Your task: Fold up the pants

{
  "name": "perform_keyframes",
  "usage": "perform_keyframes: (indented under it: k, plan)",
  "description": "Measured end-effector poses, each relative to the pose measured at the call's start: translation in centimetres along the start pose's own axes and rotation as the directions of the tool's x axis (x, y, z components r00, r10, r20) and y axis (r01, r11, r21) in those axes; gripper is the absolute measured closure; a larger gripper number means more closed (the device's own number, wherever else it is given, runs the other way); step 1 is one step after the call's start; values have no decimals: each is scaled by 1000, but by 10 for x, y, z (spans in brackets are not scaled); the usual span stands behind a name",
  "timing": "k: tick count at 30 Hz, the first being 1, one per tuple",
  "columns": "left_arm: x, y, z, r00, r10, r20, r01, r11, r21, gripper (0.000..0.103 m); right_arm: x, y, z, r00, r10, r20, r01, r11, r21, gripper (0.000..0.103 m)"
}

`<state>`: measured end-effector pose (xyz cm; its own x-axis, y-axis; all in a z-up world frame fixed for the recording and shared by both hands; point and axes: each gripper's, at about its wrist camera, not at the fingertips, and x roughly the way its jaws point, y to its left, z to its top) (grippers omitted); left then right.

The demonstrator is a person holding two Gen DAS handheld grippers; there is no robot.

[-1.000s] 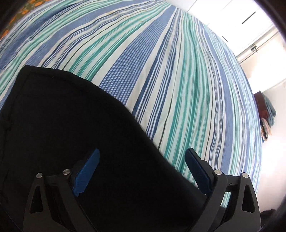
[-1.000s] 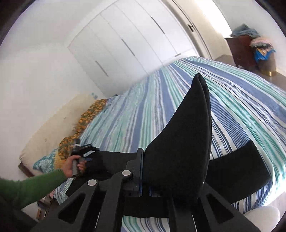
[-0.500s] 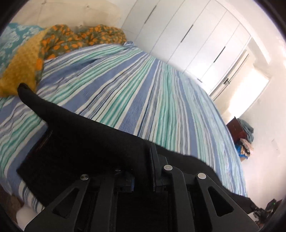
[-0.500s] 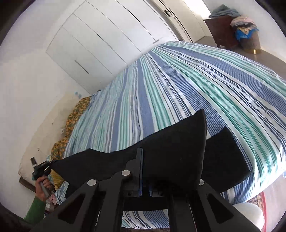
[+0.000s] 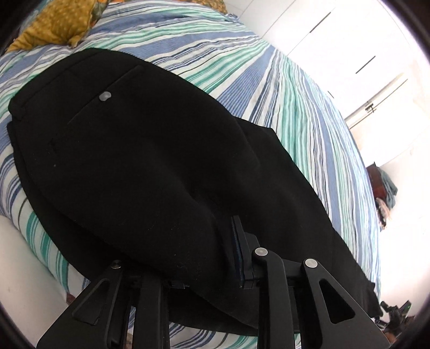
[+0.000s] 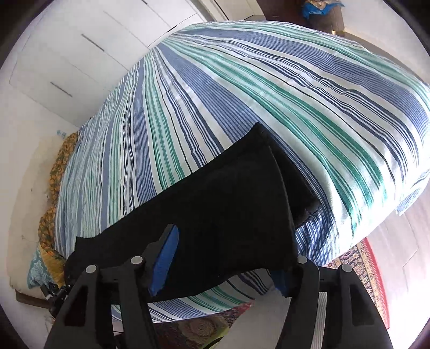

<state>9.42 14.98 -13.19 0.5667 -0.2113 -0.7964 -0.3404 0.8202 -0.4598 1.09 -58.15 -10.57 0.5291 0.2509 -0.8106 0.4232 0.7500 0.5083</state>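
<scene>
Black pants (image 5: pixel 150 161) lie folded over on the striped bed, waistband and a grey back-pocket button (image 5: pixel 104 96) at the upper left. My left gripper (image 5: pixel 215 247) is shut on a fold of the pants, which drapes over its fingers. In the right wrist view the pants (image 6: pixel 228 209) lie flat near the bed's front edge. My right gripper (image 6: pixel 225 255) is open, its blue pads (image 6: pixel 165 257) on either side of the leg end, holding nothing.
The blue, green and white striped bedspread (image 6: pixel 242 94) covers the bed. A yellow patterned pillow (image 5: pixel 56 24) lies at the head. White wardrobes (image 6: pixel 88 53) stand behind. A patterned rug (image 6: pixel 368 263) lies on the floor beside the bed.
My left gripper closed on the pants and carried the fold over the waist part. My right gripper lowered the leg end onto the bed and opened, letting go.
</scene>
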Motion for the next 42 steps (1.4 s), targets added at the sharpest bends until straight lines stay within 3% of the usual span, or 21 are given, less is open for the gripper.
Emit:
perform_keyframes:
  k: [1, 2, 3, 4, 8, 10, 12, 13, 15, 17, 19, 21, 22, 23, 25, 27, 28, 35, 37, 40, 42]
  plan:
    - [2, -1, -1, 1000, -2, -6, 2, 1000, -4, 81, 0, -6, 1, 1000, 13, 0, -13, 999, 39, 44]
    - [2, -3, 1, 1000, 6, -5, -6, 1000, -2, 85, 1, -10, 3, 1000, 23, -4, -23, 997, 72, 73]
    - [3, -5, 2, 1000, 11, -4, -11, 1000, 0, 94, 3, -15, 6, 1000, 24, -10, -23, 995, 92, 93]
    - [-5, -11, 1, 1000, -5, 0, 5, 1000, -6, 94, 4, -16, 9, 1000, 15, -14, -13, 995, 95, 98]
    - [-37, -32, 20, 989, -90, 120, 88, 996, 20, 96, -15, 30, 34, 997, 12, 74, -3, 993, -116, 99]
    - [-50, -42, 19, 979, -90, 183, 79, 994, 70, 96, -37, 55, 43, 982, 99, 158, -65, 975, -211, 99]
    - [-40, -40, 11, 985, -38, 170, 25, 997, 77, 95, -50, 63, 46, 966, 137, 219, -73, 958, -277, 98]
    - [-25, -36, 6, 994, -1, 113, -6, 998, 69, 95, -44, 59, 47, 975, 103, 199, -46, 960, -275, 98]
    - [-1, -19, -9, 999, 43, -1, -43, 998, 46, 95, -8, 35, 50, 996, -65, 57, 75, 976, -206, 94]
    - [2, -4, -22, 999, 41, -4, -41, 998, 47, 95, 26, 9, 44, 983, -168, -76, 154, 976, -154, 91]
    - [-5, -9, -23, 999, 33, 5, -33, 998, 57, 93, 34, 3, 40, 979, -169, -110, 153, 978, -139, 88]
    - [-11, -11, -25, 1000, 26, 12, -26, 998, 51, 91, 21, 6, 42, 987, -153, -47, 145, 980, -133, 58]
    - [-15, -7, -20, 1000, 21, 11, -21, 999, 36, 91, 16, 5, 42, 989, -148, -21, 144, 982, -123, 37]
    - [-16, -4, -22, 1000, 11, 10, -11, 1000, 20, 92, 13, 3, 43, 990, -139, -4, 138, 985, -107, 36]
    - [-19, 0, -24, 1000, 13, 17, -13, 1000, 9, 97, 9, -3, 43, 991, -130, 10, 131, 989, -69, 39]
    - [-26, 2, -25, 999, 33, 42, -34, 999, 19, 100, 6, -11, 42, 990, -138, 28, 139, 990, -39, 62]
    - [-33, -1, -26, 997, 41, 60, -42, 999, 25, 100, 5, -13, 42, 989, -147, 30, 148, 989, -27, 84]
    - [-21, -16, -30, 972, 227, 62, -235, 956, 177, 99, 18, -10, 43, 970, -242, -26, 240, 968, -71, 84]
    - [-18, -21, -35, 966, 247, 72, -257, 942, 218, 98, 17, -7, 42, 967, -252, -22, 249, 964, -89, 84]
    - [-19, -18, -34, 969, 241, 61, -249, 947, 204, 98, 17, -12, 44, 972, -234, -30, 231, 970, -69, 84]
    - [-20, -16, -30, 968, 246, 50, -251, 949, 191, 89, 13, -15, 47, 977, -215, -18, 213, 975, -61, 80]
